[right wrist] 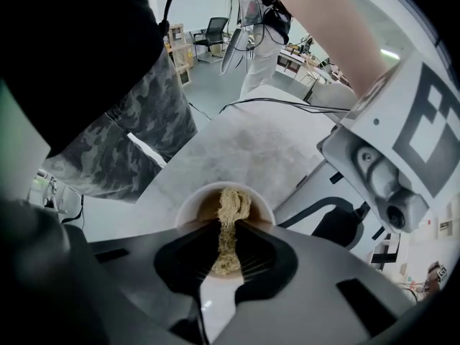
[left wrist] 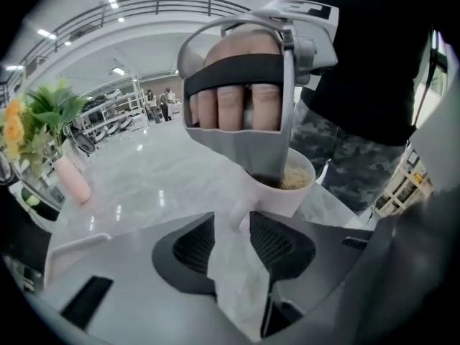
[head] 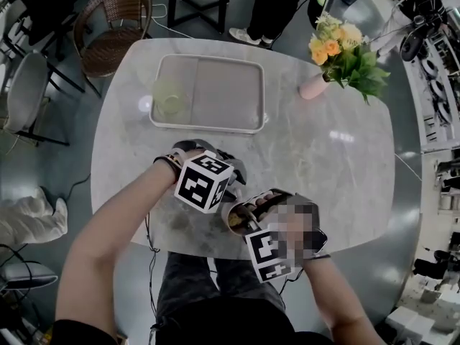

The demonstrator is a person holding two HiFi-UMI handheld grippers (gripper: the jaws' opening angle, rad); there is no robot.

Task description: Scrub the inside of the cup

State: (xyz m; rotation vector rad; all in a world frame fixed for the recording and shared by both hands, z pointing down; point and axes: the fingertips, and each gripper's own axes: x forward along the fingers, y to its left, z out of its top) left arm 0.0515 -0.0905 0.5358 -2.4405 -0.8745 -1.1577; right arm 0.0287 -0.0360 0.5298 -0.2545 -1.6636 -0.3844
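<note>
Cup (head: 234,218): white, upright on the table (head: 323,164), at the edge nearest the person. Inside wall looks brown-stained. Handle (left wrist: 238,217) points toward the left gripper.

Scrubber (right wrist: 231,205): tan, fibrous wad. It hangs down into the cup's mouth, its lower end inside.

Right gripper (right wrist: 228,226): points straight down over the cup. Jaws are clamped on the scrubber's upper part, and the fibre strand runs up between the pads. Tips are at the cup's rim.

Left gripper (left wrist: 228,227): comes in at a slant from the cup's side. Jaws are narrowly apart, with the handle at their tips. The handle seems close against one pad, and a strip of table shows between it and the other. No firm pinch can be seen.

The two marker cubes sit side by side above the cup in the head view.

Tray (head: 208,127): pale, rectangular, farther up the table and well apart from the cup. A clear glass (head: 169,98) stands at its left end.

Vase (head: 314,86): pink, with yellow and orange flowers (head: 343,49), at the far right of the table.

Wicker chair (head: 115,27) beyond the far left corner.
</note>
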